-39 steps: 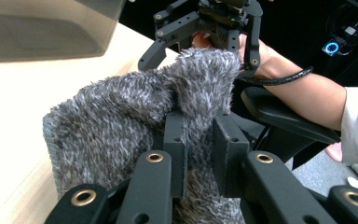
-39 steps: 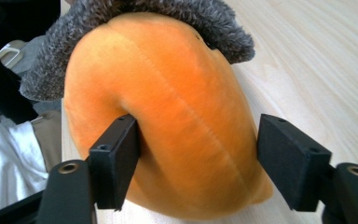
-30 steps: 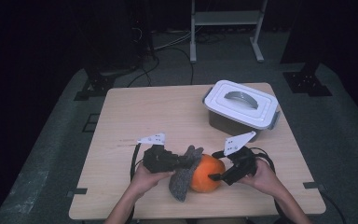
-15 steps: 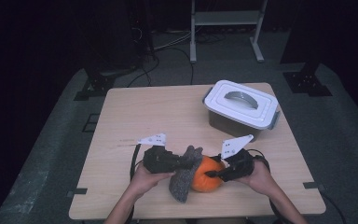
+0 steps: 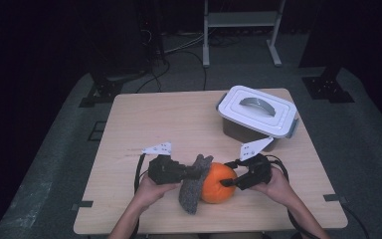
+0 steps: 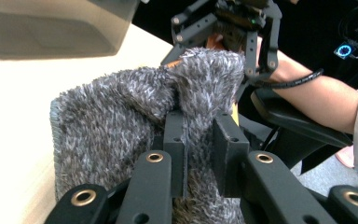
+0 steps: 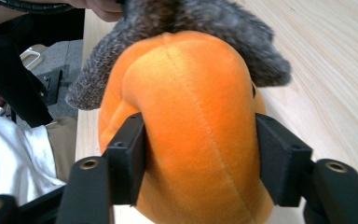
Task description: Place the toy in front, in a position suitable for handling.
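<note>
My left gripper (image 6: 198, 154) pinches the soft grey cloth (image 5: 193, 185); my right gripper (image 7: 200, 158) squeezes the light, squashy orange plush (image 7: 191, 116) by its flanks, near the worktop's (image 5: 159, 119) front edge; its jaws have just been opening.

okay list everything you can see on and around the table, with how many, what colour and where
plush pumpkin: one, orange, near edge of the table, between the grippers
fuzzy cloth: one, grey, draped against the pumpkin's left side
lidded box: one, white lid with grey handle, far right of the table
table: one, light wood
metal rack: one, pale, on the floor beyond the table
left gripper: one, black, shut on the fuzzy cloth
right gripper: one, black, jaws around the plush pumpkin, just been opening
</note>
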### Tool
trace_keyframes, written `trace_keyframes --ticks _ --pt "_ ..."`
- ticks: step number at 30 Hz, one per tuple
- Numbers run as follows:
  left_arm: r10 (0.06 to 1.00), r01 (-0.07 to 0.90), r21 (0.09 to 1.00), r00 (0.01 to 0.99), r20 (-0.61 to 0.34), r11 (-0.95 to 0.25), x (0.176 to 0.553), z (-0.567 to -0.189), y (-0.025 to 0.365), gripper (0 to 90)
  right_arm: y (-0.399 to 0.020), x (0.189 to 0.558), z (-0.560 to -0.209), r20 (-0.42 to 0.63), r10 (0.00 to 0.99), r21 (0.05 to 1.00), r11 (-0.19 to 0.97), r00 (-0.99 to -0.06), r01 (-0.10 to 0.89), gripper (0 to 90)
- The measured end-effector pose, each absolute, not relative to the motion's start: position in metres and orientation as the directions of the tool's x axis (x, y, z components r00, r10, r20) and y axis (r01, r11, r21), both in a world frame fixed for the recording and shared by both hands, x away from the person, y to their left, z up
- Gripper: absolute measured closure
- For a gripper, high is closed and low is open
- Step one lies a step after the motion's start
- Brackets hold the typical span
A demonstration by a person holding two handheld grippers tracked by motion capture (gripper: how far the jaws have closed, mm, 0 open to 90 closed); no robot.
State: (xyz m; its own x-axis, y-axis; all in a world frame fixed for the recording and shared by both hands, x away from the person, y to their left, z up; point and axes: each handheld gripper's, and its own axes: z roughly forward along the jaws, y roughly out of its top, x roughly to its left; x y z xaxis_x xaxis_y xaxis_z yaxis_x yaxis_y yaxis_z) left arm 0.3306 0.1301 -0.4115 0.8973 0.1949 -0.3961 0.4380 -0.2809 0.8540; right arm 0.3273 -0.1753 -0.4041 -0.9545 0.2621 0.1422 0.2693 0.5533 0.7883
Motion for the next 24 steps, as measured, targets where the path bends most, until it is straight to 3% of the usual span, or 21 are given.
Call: trace_keyframes --ticks 6,14,15,18,24 --pt "0.191 0.445 0.851 0.894 -0.405 -0.279 0.331 -0.413 0.126 77.5 -0.175 0.320 -0.398 0.099 0.317 0.767 0.580 -0.943 0.276 30.1" --pt "0.191 0.435 0.855 0.899 -0.394 -0.282 0.329 -0.411 0.121 77.4 -0.155 0.308 -0.393 0.043 0.307 0.741 0.628 -0.951 0.236 18.0" --pt "0.193 0.436 0.855 0.898 -0.394 -0.281 0.329 -0.411 0.121 77.3 -0.152 0.307 -0.394 0.036 0.306 0.742 0.630 -0.951 0.231 20.4" --pt "0.191 0.441 0.855 0.896 -0.401 -0.274 0.331 -0.411 0.124 77.4 -0.156 0.309 -0.395 0.012 0.289 0.748 0.632 -0.957 0.200 39.9" --pt "0.209 0.447 0.842 0.893 -0.399 -0.302 0.333 -0.419 0.127 77.3 -0.174 0.319 -0.397 0.069 0.249 0.753 0.622 -0.966 0.215 43.0"
